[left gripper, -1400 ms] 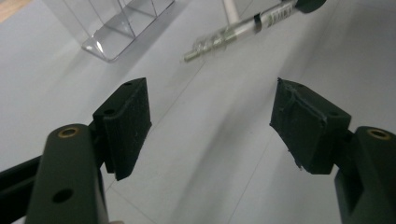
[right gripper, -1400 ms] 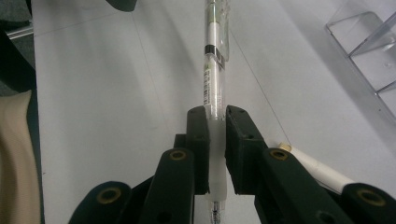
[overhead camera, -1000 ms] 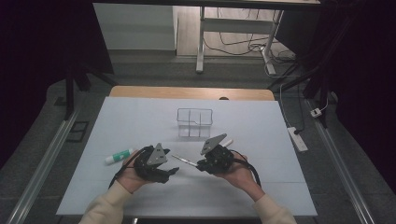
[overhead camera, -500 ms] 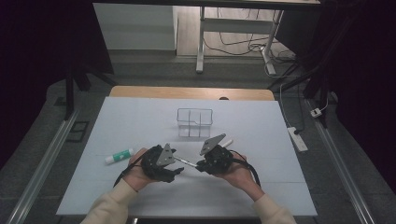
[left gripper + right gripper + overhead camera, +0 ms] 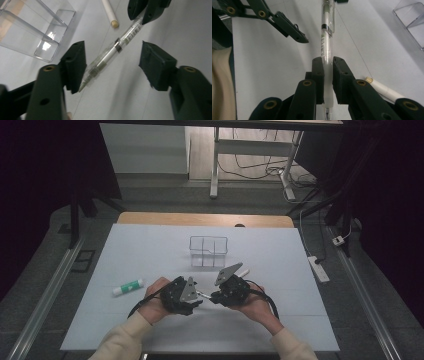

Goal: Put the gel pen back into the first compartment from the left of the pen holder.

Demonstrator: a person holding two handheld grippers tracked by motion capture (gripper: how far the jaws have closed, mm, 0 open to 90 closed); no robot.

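Right hand-held gripper (image 5: pixel 327 65): pinching a clear pen (image 5: pixel 326 42) near its tip end, just in front of the clear organizer (image 5: pixel 208 251) on the table (image 5: pixel 300 270) | Left hand-held gripper (image 5: pixel 112 61): jaws spread, just been closing, pen's other end between them, pads not pressing | White stick (image 5: pixel 110 12): lying just beside the pen | Glue stick (image 5: pixel 127 287): well left of the organizer.
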